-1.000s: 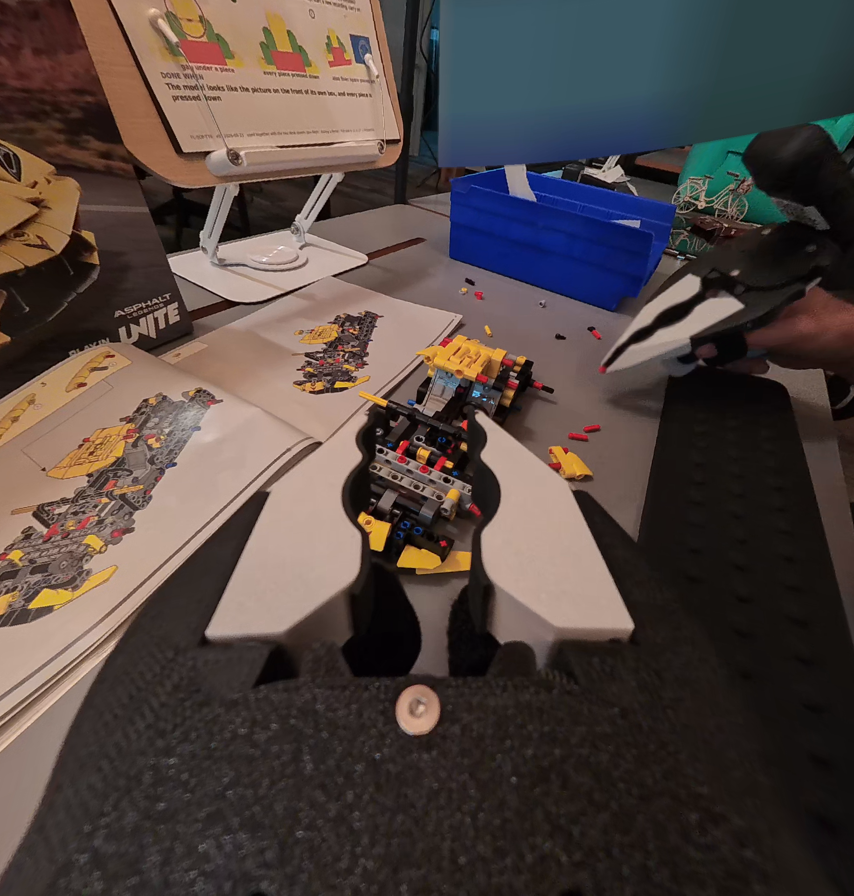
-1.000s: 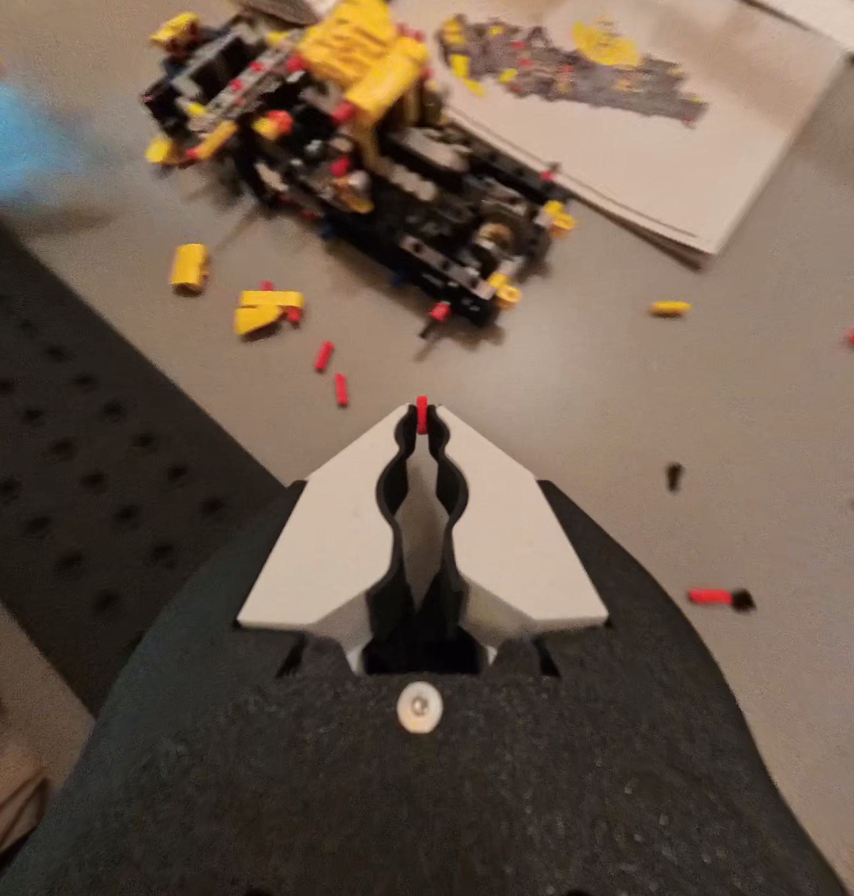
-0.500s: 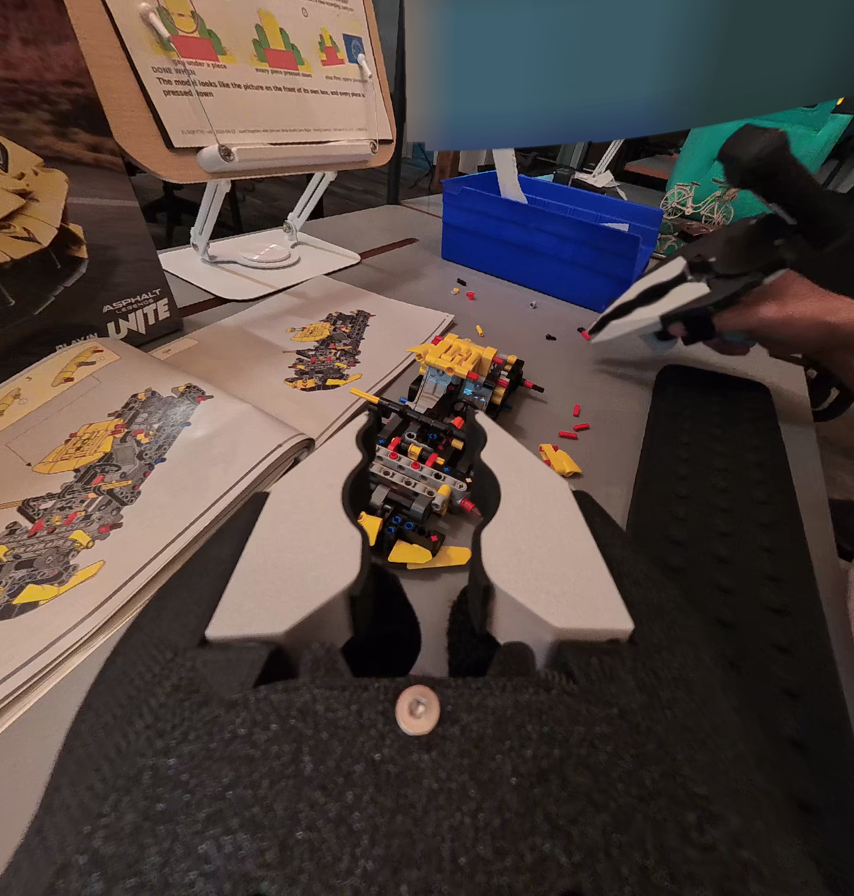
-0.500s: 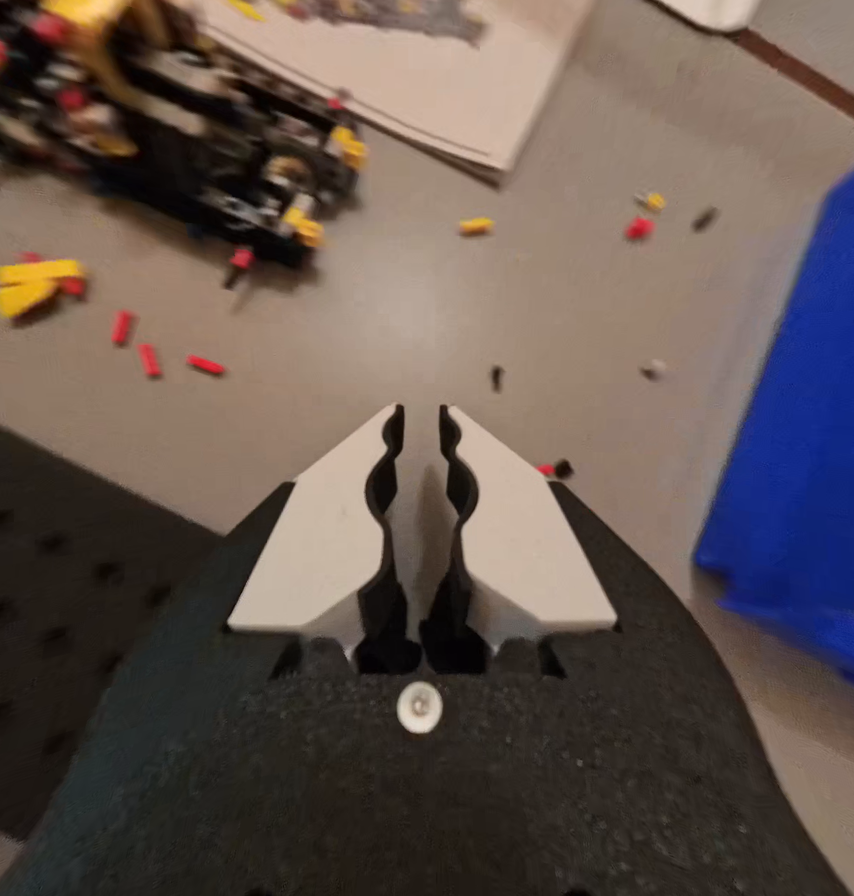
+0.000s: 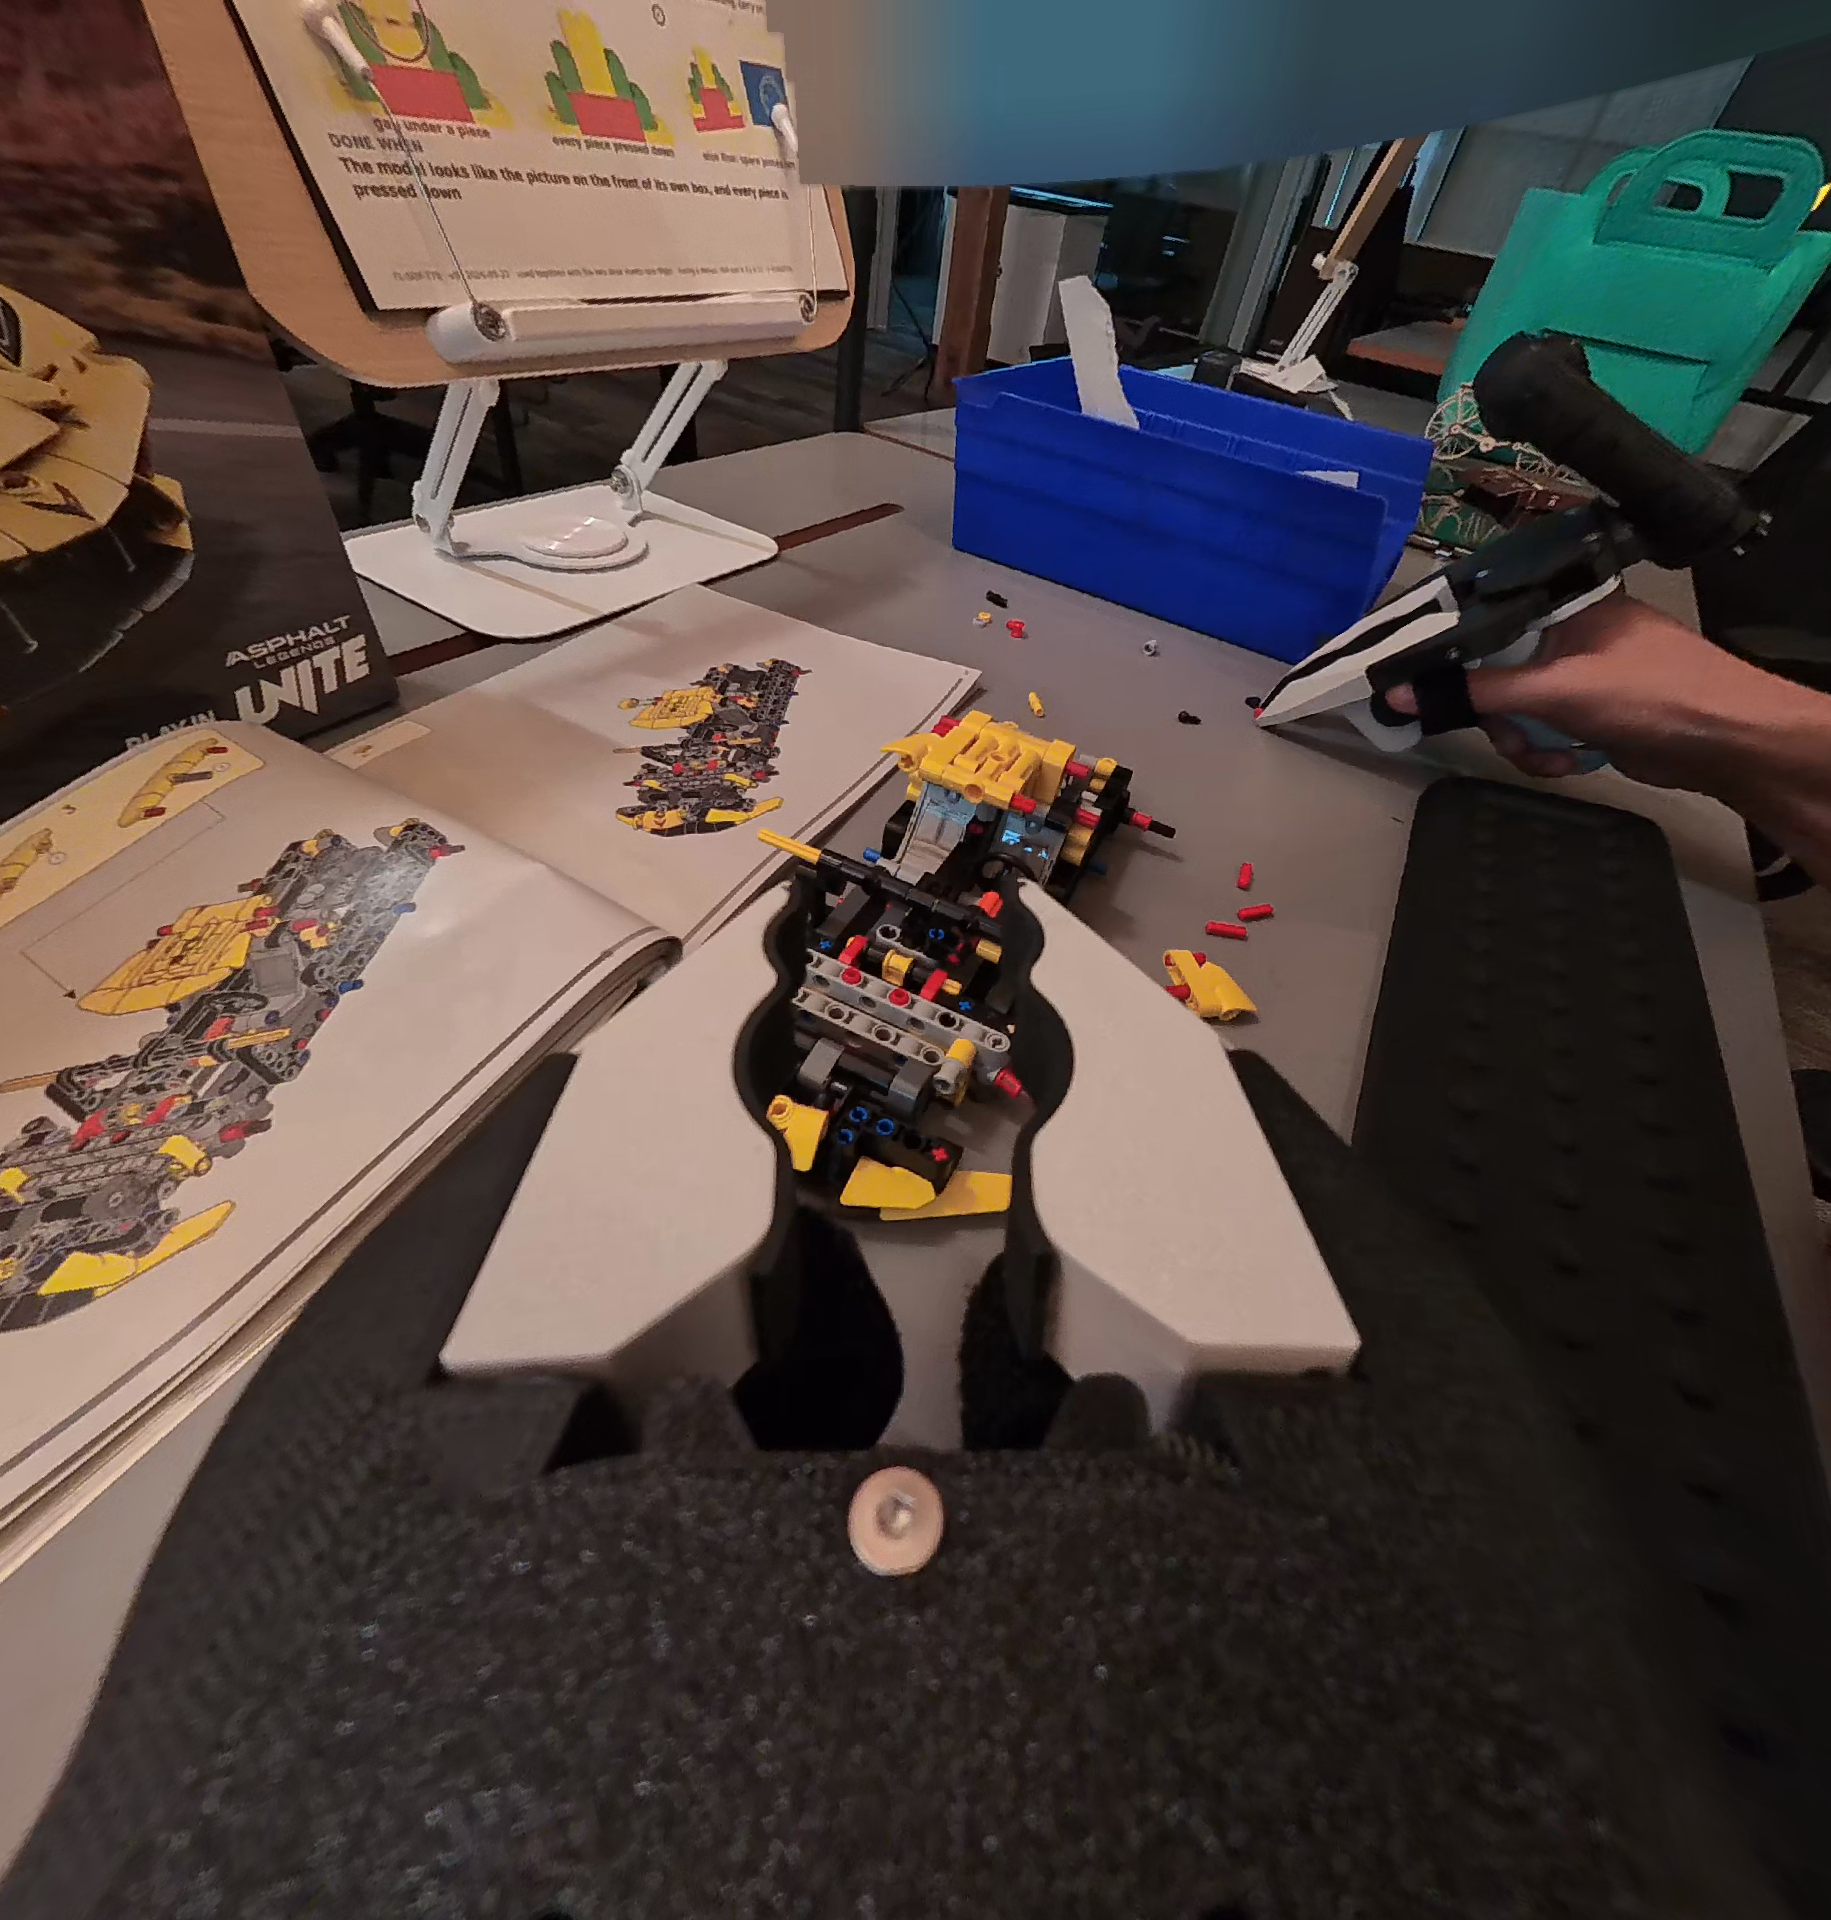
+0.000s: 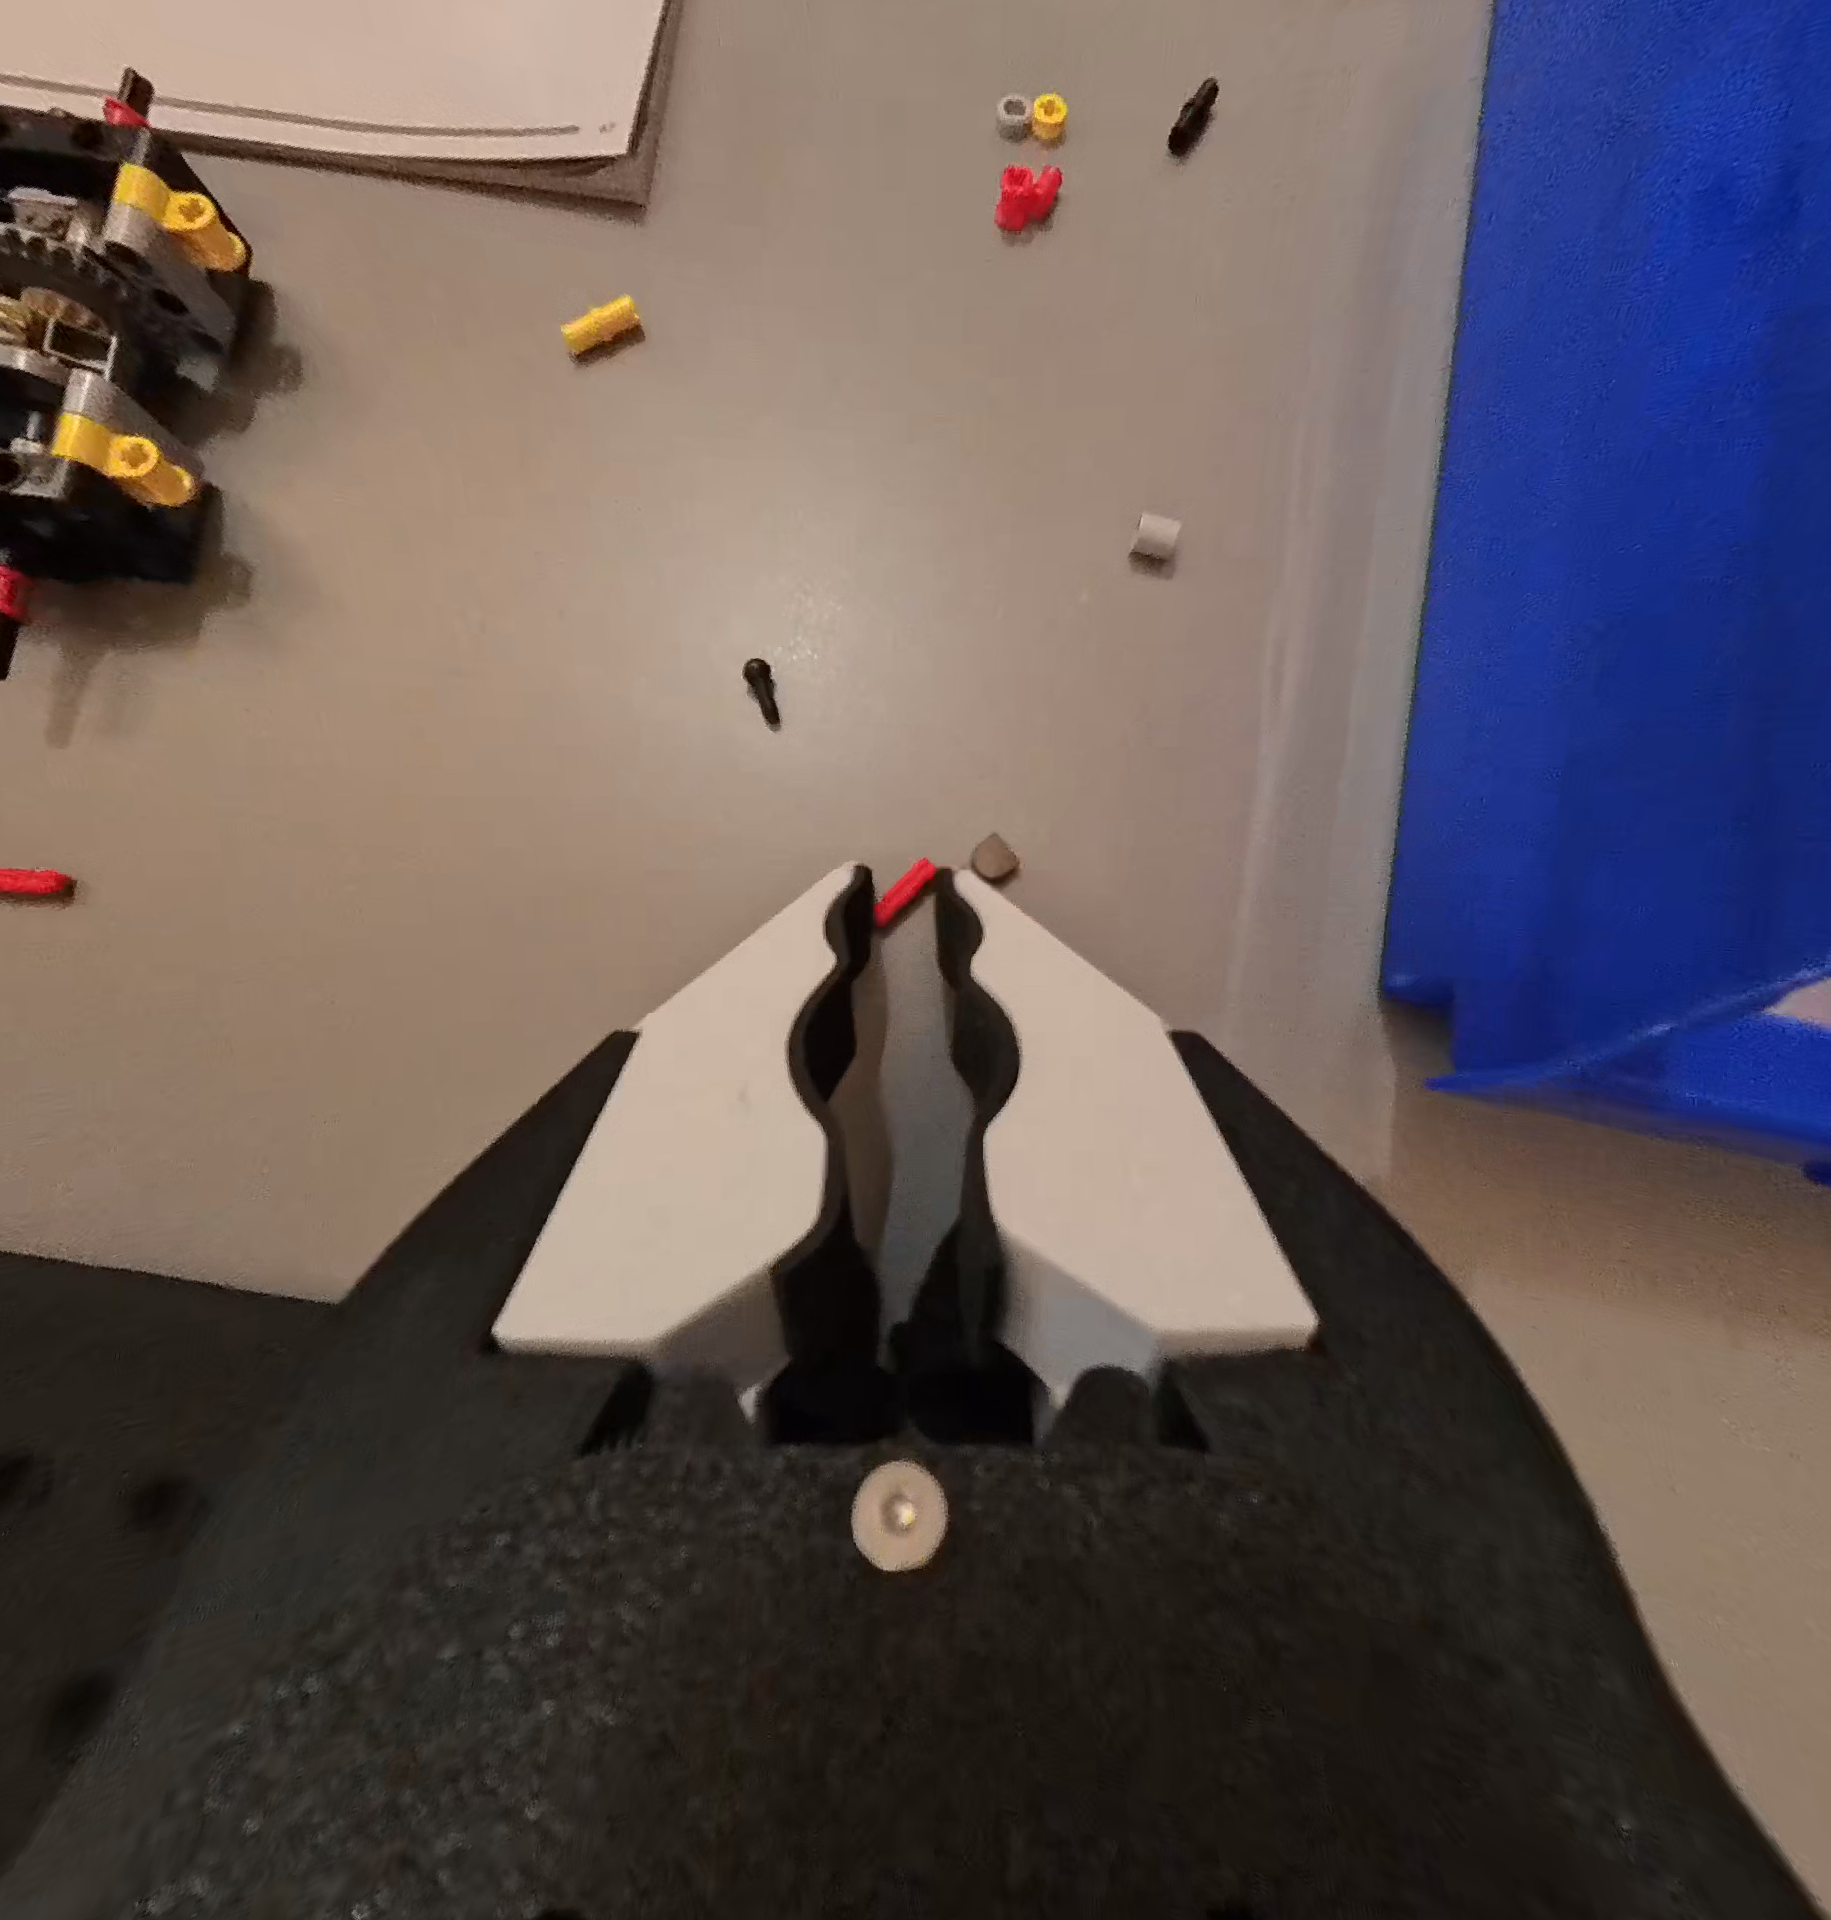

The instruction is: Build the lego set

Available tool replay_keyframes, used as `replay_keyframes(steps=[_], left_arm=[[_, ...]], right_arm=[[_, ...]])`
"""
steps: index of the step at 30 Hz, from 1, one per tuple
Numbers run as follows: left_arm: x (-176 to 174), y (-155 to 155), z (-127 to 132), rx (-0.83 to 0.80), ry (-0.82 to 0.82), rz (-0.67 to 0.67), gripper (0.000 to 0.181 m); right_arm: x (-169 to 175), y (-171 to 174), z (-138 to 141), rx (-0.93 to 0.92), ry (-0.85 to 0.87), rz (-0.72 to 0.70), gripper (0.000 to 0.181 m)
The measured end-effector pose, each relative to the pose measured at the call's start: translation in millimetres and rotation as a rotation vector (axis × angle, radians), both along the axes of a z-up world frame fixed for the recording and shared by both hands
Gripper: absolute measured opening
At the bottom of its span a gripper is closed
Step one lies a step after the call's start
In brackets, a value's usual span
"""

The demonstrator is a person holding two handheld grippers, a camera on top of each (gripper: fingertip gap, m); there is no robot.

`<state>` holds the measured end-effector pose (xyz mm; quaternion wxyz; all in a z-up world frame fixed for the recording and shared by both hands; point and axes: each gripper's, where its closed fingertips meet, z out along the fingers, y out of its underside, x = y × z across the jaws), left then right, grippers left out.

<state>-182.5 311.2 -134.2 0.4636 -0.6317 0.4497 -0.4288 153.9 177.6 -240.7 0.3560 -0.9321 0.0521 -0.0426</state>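
Observation:
The partly built yellow and black lego car [image 5: 994,769] lies on the grey table beside the open instruction booklet [image 5: 267,935]. My left gripper [image 5: 906,894] is open and hovers over the car's near half, which shows between its fingers. My right gripper [image 6: 903,883] is down at the table by the blue bin [image 6: 1669,520]. Its jaws stand narrowly apart with a small red pin [image 6: 903,891] lying slantwise between the tips. A dark piece [image 6: 994,857] lies just beyond it. The right gripper also shows in the left wrist view [image 5: 1262,715], held by a hand. The car's rear end [image 6: 80,343] is at the left.
Loose parts lie around: a yellow pin [image 6: 601,324], a black pin [image 6: 762,688], a grey bush [image 6: 1156,538], red pins [image 5: 1238,914] and yellow pieces [image 5: 1207,982]. A black mat [image 5: 1545,1039] covers the right. A page stand [image 5: 578,312] and the set's box [image 5: 111,416] stand behind.
The right gripper held a red pin a second ago, let it go near the car, and swung right to the bin, where it now straddles another red pin. The left gripper barely moved.

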Motion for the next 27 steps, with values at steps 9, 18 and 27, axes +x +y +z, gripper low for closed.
replay_keyframes(steps=[9, 18, 27], left_arm=[[-2, 0, 2, -0.013, -0.016, 0.000, 0.037], [-2, -4, 1, -0.019, -0.015, -0.009, 0.037], [-1, -4, -2, -0.020, 0.003, -0.010, 0.037]], right_arm=[[-43, 15, 24, 0.040, -0.082, 0.215, 0.003], [-160, 10, -2, -0.095, 0.026, 0.681, 0.003], [-153, 16, 15, -0.013, 0.116, 0.632, 0.017]])
